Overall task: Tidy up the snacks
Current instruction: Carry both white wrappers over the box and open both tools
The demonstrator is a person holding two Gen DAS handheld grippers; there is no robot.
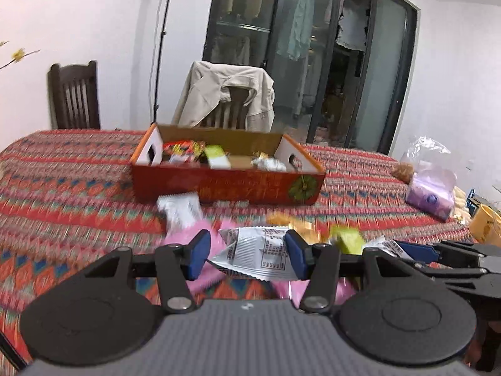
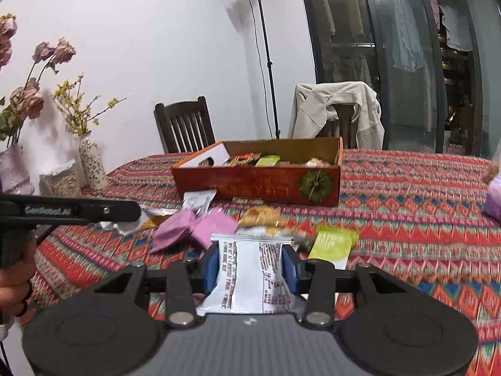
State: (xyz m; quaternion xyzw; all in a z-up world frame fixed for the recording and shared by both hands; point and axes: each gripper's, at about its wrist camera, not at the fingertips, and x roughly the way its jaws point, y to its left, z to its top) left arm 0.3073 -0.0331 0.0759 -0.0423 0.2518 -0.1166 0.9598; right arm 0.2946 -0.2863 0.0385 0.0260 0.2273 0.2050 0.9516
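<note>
The right claw (image 2: 250, 268) is clamped on a white printed snack packet (image 2: 250, 277), its blue pads pressing both side edges, the packet lifted clear of the desk (image 2: 407, 219). The left claw (image 1: 247, 253) stands partly open above another white printed packet (image 1: 260, 250); the blurred view does not show whether its pads touch it.

To do this step well, I would keep the right grip firm, carry the packet forward over the near wall of the red cardboard box (image 2: 260, 185) just beyond the claw, and let go only above a bare patch of its floor.

The box already holds a red-and-yellow packet (image 2: 242, 158), a green packet (image 2: 267, 160) and a pale wrapped snack (image 2: 317, 162). Between claw and box lie pink packets (image 2: 194, 227), a golden snack (image 2: 261, 216) and a lime packet (image 2: 333, 244), loose on the desk.
</note>
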